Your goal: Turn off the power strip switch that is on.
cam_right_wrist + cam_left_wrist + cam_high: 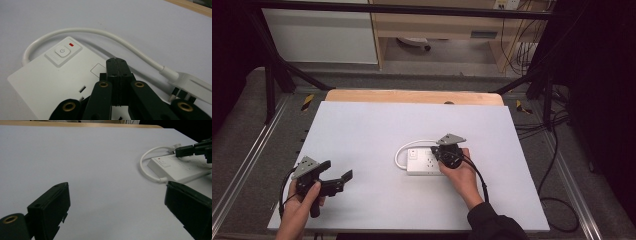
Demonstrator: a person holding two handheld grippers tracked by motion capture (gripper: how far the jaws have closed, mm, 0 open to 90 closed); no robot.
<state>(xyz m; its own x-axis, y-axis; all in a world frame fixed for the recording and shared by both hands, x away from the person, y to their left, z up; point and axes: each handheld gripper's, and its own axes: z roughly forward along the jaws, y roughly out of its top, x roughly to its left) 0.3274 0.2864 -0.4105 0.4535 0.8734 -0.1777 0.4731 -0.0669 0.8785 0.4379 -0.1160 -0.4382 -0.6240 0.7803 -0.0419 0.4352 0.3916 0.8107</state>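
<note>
1. Surface: a flat pale grey tabletop with a light wooden strip along its far edge; dark metal frame rails surround it.
2. Object: a white rectangular plastic power strip lies flat right of the table's centre. Its white cable loops round the switch end, and its white plug rests on the table beside the strip.
3. Switch end carries a white square power button and a small red indicator.
4. Right gripper: jaws pressed fully together, nothing between them, tips over the strip's top face.
5. Left gripper: jaws spread wide, empty, near the table's left front, well apart from the strip.
</note>
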